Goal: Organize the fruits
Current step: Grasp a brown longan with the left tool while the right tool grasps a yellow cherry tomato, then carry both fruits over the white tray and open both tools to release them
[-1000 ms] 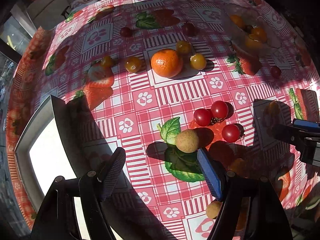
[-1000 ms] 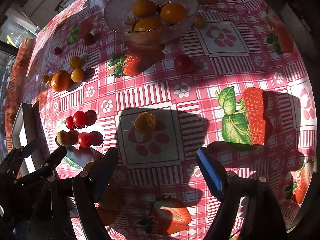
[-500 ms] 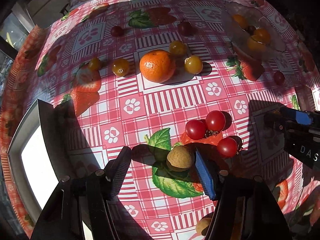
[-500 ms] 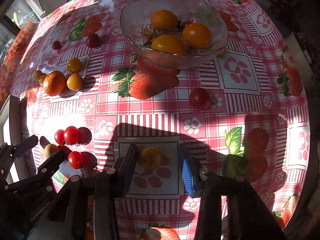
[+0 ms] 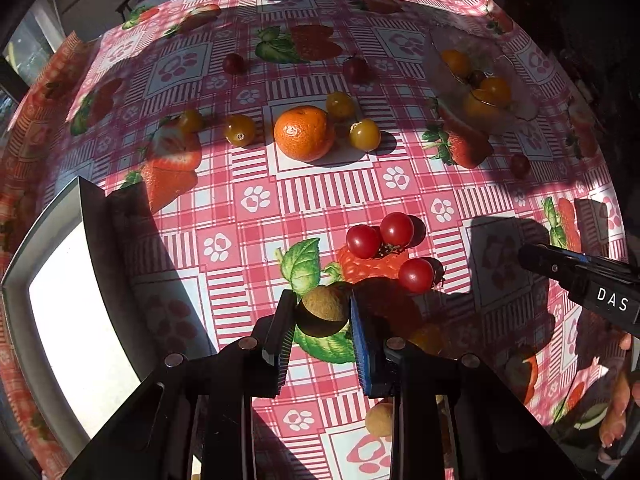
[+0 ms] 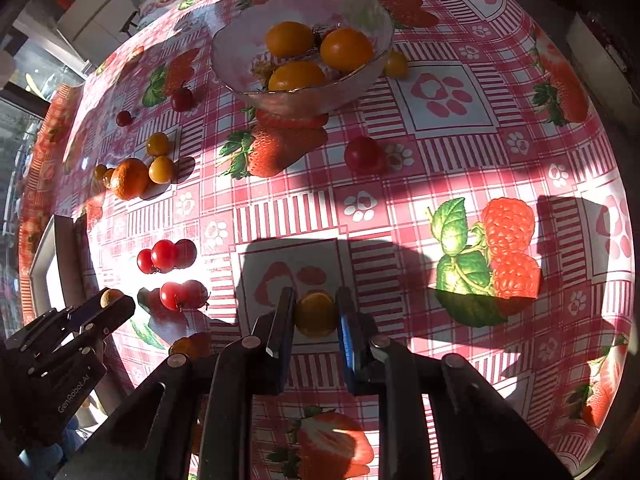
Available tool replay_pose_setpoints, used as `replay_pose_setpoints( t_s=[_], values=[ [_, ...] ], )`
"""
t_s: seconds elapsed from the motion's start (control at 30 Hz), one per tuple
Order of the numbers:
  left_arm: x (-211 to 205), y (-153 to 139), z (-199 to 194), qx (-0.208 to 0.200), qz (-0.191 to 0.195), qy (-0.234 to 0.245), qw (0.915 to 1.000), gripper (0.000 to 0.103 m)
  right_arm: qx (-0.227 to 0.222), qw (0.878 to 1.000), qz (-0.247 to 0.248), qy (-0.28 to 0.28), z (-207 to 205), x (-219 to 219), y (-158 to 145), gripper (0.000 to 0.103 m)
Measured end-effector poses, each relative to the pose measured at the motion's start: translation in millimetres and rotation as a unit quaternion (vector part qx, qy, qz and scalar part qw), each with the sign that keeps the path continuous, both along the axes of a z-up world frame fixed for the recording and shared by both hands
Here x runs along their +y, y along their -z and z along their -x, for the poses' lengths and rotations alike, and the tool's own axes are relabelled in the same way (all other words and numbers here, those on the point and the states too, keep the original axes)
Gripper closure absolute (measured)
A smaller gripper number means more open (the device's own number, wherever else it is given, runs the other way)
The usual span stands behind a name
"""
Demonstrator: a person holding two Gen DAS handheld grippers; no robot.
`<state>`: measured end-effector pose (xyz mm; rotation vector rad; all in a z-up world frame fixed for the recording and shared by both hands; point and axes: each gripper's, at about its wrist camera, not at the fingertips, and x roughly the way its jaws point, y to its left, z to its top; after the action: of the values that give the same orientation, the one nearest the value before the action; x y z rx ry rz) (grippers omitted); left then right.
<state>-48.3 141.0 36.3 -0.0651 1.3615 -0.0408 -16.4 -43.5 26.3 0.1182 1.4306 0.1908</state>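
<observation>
Barely begun. Three orange fruits in the glass bowl (image 6: 360,76) at the far side. Left claw (image 5: 323,322) closed on a brown fruit (image 5: 325,304), right claw (image 6: 314,322) narrowed around an orange fruit (image 6: 316,312), firm grip unclear. Red tomatoes (image 5: 390,240), tangerine (image 5: 303,133), yellow tomatoes scattered mid-table, unsorted.

red tomatoes (image 5: 390,245) just beyond left gripper (image 5: 324,318); open cloth (image 5: 312,196) beyond
</observation>
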Motion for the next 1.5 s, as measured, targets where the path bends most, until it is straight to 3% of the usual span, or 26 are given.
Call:
replay_pose_setpoints(
  t_s=[0.47,0.83,1.23,1.5],
  values=[
    [46,-38,41,-0.033,0.011,-0.031,0.9989,0.075,-0.001,0.999,-0.033,-0.021,22,20,-28,0.081],
    [111,-47,72,-0.041,-0.002,-0.093,0.9949,0.075,-0.006,0.994,-0.052,-0.099,32,107,-45,0.081],
    [196,-16,113,-0.005,-0.042,-0.154,0.9871,0.075,0.012,0.973,-0.085,-0.214,65,247,-40,0.081],
    [208,15,139,0.037,-0.053,-0.153,0.9861,0.075,0.054,0.960,-0.041,-0.270,100,292,1,0.081]
  ],
)
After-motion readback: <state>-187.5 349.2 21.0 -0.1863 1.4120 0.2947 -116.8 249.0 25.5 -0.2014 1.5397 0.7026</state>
